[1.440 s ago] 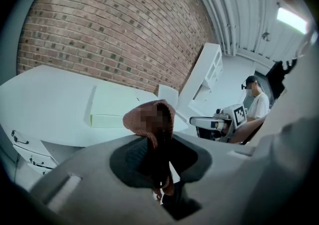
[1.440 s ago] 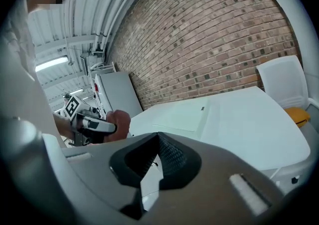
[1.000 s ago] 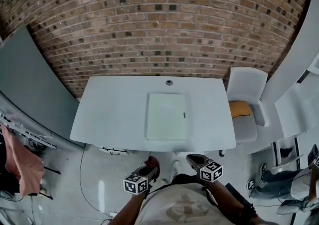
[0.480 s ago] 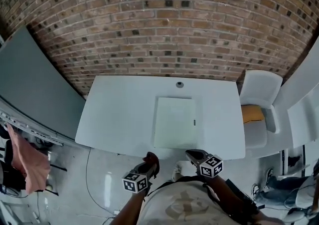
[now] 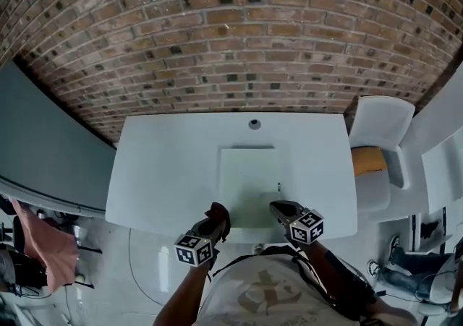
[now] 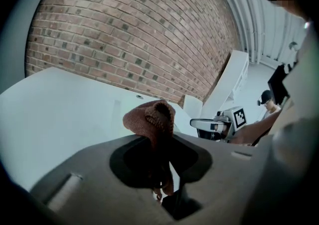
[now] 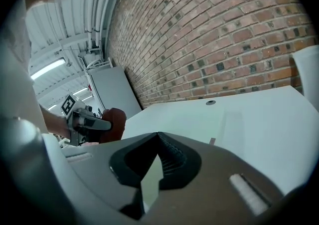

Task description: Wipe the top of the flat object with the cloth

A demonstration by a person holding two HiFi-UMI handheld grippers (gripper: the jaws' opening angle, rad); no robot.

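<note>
**Cloth is clamped and sitting at the panel's near corner**

The flat object is a pale, slightly greenish panel. It lies flat on the white table, roughly centred left to right and close to the table's near edge. There's a small dark mark on its right edge.

The cloth is a reddish-brown wad. The left gripper has its jaws clamped on it, and the bunched end pokes up past the tips. From the head view, cloth and gripper sit at the panel's near-left corner. You can't really tell whether the cloth is touching the surface or just above it.

The right gripper has its jaws pressed together with nothing between them. In the head view it's at the panel's near-right corner, pointing across the table, so the two grippers are side by side with a gap between them.

Further out, there's a small round hole in the tabletop just beyond the panel's far edge. A brick wall runs behind the table, and a grey panel stands off to the left. A white chair sits at the right end with an orange thing on its seat.
</note>
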